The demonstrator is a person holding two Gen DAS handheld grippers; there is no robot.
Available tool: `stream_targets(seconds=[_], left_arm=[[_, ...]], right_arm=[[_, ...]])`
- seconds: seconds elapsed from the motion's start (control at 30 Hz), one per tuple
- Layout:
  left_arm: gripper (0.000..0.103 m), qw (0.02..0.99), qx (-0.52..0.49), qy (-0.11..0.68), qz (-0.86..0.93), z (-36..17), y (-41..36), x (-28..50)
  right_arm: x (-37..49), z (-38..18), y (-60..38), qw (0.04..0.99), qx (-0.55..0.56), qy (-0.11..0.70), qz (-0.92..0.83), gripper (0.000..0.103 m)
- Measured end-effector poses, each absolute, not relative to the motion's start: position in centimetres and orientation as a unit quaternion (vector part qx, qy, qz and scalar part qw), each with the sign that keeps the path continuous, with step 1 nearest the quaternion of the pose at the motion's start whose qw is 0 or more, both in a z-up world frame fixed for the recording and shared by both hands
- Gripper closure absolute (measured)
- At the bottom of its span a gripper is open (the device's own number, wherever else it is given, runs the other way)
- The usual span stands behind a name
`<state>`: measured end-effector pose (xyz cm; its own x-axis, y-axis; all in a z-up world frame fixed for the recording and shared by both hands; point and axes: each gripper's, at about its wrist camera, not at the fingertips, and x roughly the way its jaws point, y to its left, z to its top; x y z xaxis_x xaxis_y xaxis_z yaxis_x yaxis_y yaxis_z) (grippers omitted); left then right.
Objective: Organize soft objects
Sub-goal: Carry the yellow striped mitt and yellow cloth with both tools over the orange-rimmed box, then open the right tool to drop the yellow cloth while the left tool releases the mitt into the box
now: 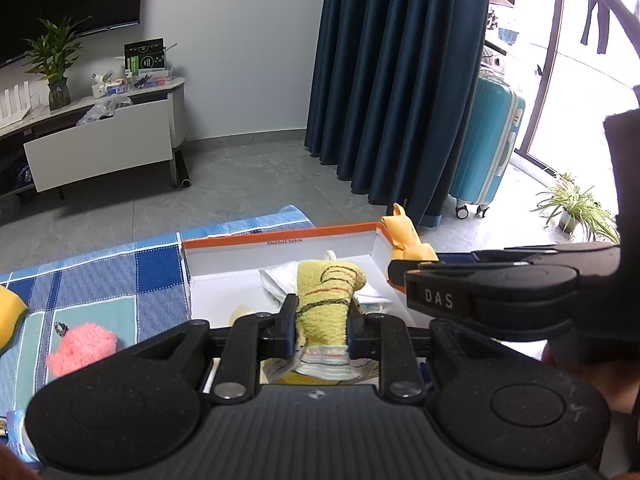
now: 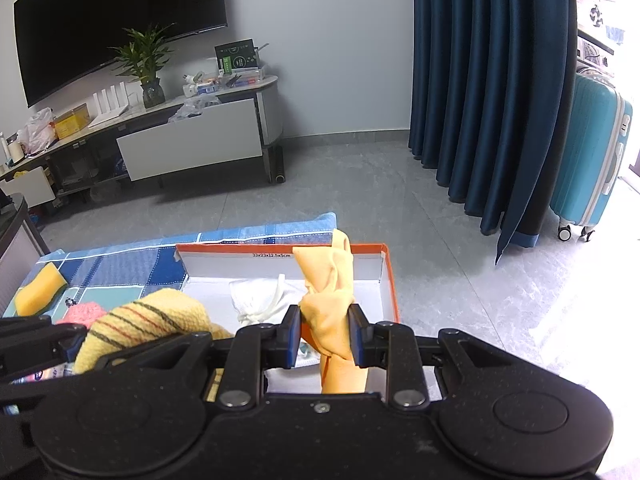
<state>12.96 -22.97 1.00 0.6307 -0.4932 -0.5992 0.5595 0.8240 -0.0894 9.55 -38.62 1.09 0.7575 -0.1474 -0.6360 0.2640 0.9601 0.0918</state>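
We clamp a striped yellow sock (image 1: 325, 300) in our left gripper (image 1: 322, 330) and a knotted orange cloth (image 2: 330, 304) in our right gripper (image 2: 325, 334), both above the open box (image 2: 388, 280) on the checked blanket (image 1: 100, 280).

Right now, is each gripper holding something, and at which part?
Left gripper: shut on the yellow striped sock, near its white cuff end. Right gripper: shut on the orange cloth, around its knotted middle.
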Motion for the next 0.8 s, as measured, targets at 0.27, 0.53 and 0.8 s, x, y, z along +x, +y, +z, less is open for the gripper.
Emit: stream_targets(seconds=[0.27, 0.53, 0.8], left_arm=[[0.079, 0.902, 0.046, 0.321, -0.286, 1.0, -23.1, 14.8], [0.079, 0.898, 0.039, 0.333, -0.287, 0.7, -23.4, 16.3], [0.070, 0.892, 0.036, 0.329, -0.306, 1.0, -24.5, 17.7]], right_arm=[[11.0, 0.6, -39.0, 0.931, 0.087, 0.336, -0.110, 0.071], [12.6, 0.2, -39.5, 0.934, 0.084, 0.327, -0.115, 0.056], [10.1, 1.3, -39.7, 0.941, 0.078, 0.297, -0.140, 0.052]])
